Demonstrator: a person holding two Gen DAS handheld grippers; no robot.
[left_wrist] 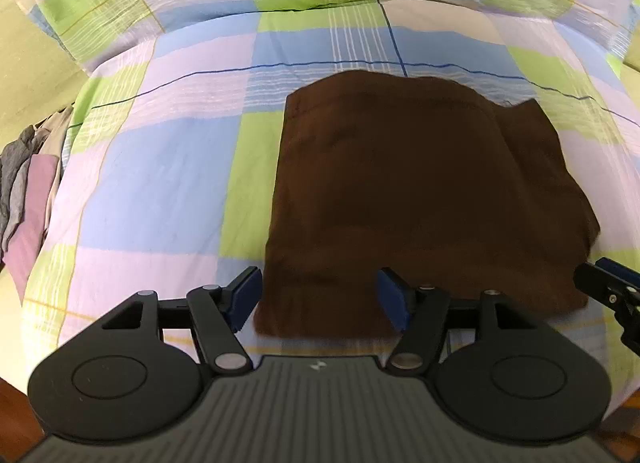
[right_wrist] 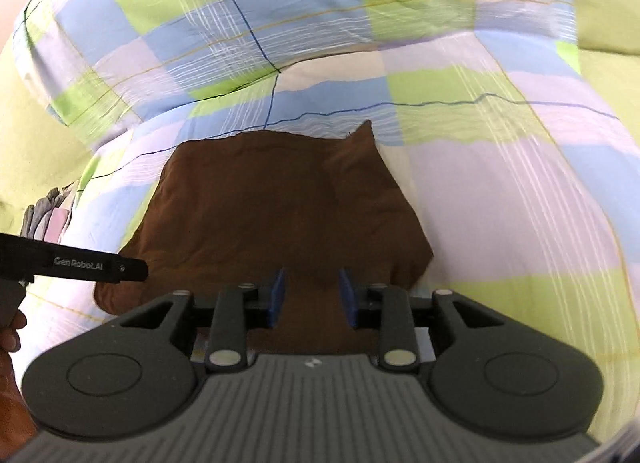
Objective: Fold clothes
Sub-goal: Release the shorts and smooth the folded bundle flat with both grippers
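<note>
We judge a fold to be just laid: the brown cloth (left_wrist: pixel 424 199) lies flat in a rough rectangle on the checked quilt (left_wrist: pixel 168 191), and neither tool holds any of it. Our left gripper (left_wrist: pixel 320 299) stands released, jaws wide, with the cloth's near left corner below and between them but untouched by the pads. Our right gripper (right_wrist: pixel 312 297) has its jaws apart too, more narrowly, with nothing pinched; the cloth's near edge lies under and just ahead of its tips.

From the left gripper the cloth spreads ahead and to the right; from the right gripper it spreads ahead and mostly to the left, with one far corner (right_wrist: pixel 366 131) poking up past the edge.

The next move, as we read it, calls for either another fold, each gripper pinching a near corner, or tidying that stray corner. A pile of clothes (left_wrist: pixel 28 183) waits far left of us.
</note>
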